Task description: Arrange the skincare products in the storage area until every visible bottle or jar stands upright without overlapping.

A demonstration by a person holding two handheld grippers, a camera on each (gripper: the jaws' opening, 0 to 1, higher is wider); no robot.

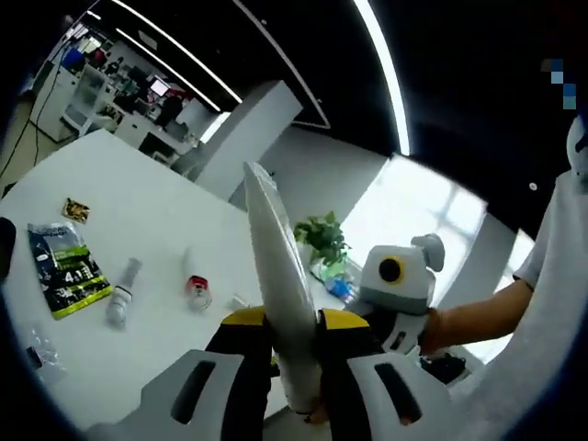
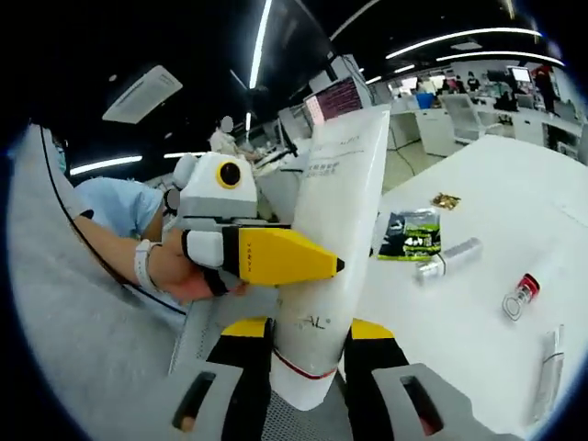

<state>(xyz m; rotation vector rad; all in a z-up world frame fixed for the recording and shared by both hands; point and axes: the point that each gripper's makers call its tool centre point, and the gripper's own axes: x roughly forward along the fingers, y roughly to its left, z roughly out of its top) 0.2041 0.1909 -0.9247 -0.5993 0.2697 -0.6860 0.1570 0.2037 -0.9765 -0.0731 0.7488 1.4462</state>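
Observation:
A large white tube [image 1: 278,294] rises edge-on between my left gripper's [image 1: 296,367] yellow-and-black jaws, which are shut on its lower part. In the right gripper view the same white tube [image 2: 335,211] shows its broad face with faint lettering. Its cap end sits clamped in my right gripper [image 2: 308,363]. The left gripper [image 2: 266,255] reaches in from the left there, one yellow jaw lying across the tube's middle. On the white table [image 1: 138,193] lie a silver tube [image 1: 122,292] and a white tube with a red cap [image 1: 196,287], both on their sides.
A green-black packet [image 1: 64,268] and a small gold sachet [image 1: 76,210] lie on the table. The right gripper view shows the packet [image 2: 411,233], silver tube [image 2: 447,258], red-capped tube [image 2: 528,285] and a clear tube [image 2: 548,372]. A potted plant [image 1: 323,241] stands behind. A person's arm [image 2: 138,262] is close.

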